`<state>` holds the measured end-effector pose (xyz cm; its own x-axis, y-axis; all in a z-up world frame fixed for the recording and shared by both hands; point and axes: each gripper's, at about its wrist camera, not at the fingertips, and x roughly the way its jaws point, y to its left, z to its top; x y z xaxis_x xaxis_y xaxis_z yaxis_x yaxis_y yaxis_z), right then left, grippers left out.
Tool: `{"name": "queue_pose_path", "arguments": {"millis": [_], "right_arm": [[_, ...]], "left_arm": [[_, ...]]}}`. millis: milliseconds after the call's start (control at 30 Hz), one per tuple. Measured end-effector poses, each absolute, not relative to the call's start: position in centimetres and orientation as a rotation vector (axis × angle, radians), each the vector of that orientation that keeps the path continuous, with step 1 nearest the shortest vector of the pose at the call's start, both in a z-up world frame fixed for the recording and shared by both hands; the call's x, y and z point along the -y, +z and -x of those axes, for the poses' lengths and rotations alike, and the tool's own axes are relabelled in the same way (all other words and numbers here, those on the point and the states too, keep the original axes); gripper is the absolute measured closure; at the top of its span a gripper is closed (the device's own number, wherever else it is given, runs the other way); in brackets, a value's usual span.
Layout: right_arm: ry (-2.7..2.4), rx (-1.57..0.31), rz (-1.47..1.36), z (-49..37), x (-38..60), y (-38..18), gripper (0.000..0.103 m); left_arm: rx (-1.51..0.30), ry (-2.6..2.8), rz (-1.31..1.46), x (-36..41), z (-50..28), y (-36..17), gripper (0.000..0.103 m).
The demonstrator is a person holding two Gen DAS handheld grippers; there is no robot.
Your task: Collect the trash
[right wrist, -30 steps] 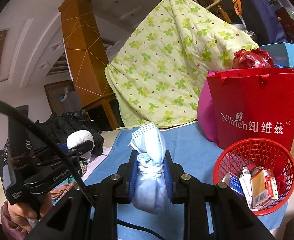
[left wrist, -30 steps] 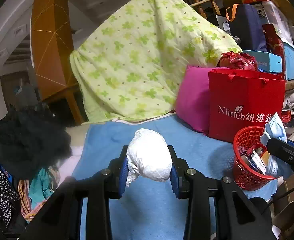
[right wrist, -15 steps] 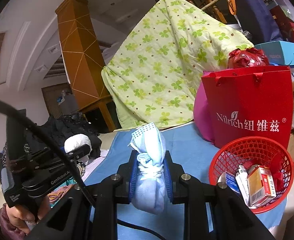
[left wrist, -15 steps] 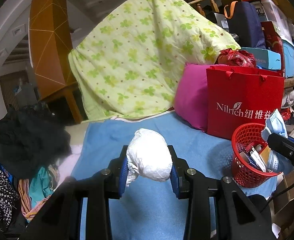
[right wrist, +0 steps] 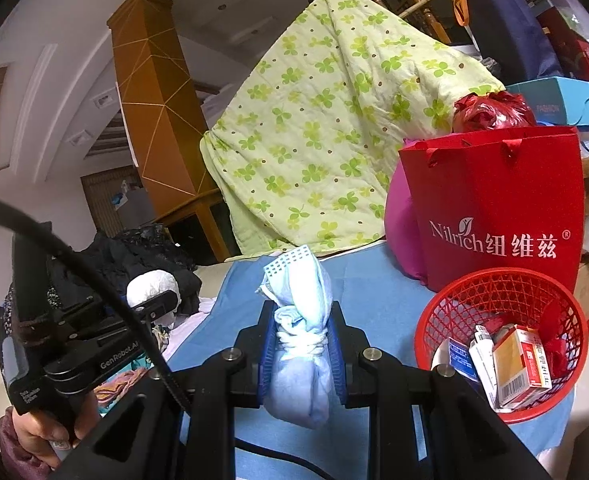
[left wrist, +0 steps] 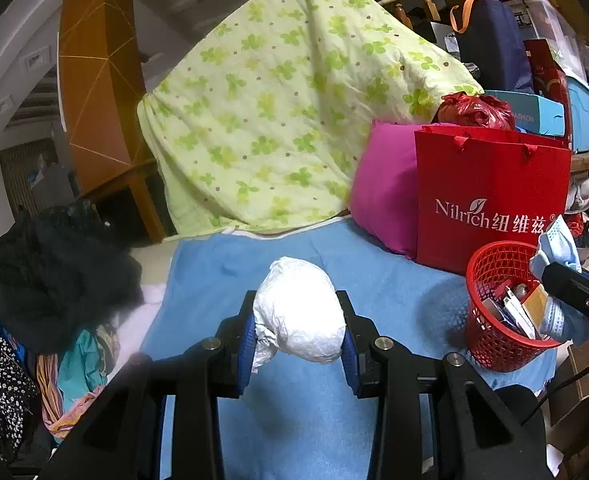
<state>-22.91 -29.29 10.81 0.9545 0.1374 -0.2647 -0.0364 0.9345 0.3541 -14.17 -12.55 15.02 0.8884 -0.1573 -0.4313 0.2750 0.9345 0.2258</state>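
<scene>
My left gripper (left wrist: 299, 334) is shut on a crumpled white paper wad (left wrist: 300, 314), held above the blue cloth (left wrist: 294, 412). My right gripper (right wrist: 299, 350) is shut on a bundled light-blue face mask (right wrist: 299, 340), also above the cloth. A red mesh basket (right wrist: 506, 300) holding boxes and wrappers stands to the right of both. In the left wrist view the right gripper and its mask (left wrist: 554, 248) hang at the basket's (left wrist: 490, 332) right rim. In the right wrist view the left gripper, with the wad (right wrist: 152, 286), is at the far left.
A red paper bag (right wrist: 498, 208) and a pink cushion (left wrist: 382, 192) stand behind the basket. A green clover quilt (left wrist: 286, 120) is draped at the back. Dark clothes (left wrist: 46, 280) pile up on the left. A person's hand (right wrist: 42, 436) holds the left gripper's handle.
Both views have shifted slightly, so the basket and red bag sit a little further left in frame. The grips on the wad and the mask are unchanged.
</scene>
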Motion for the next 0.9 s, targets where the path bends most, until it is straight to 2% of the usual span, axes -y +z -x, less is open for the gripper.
{"name": "queue_pose_path", "arguments": {"millis": [900], "right_arm": [[0.089, -0.301, -0.371, 22.7, 30.2, 9.6, 0.077]], "left_arm": [[-0.443, -0.215, -0.292, 11.9, 13.8, 14.2, 0.064]]}}
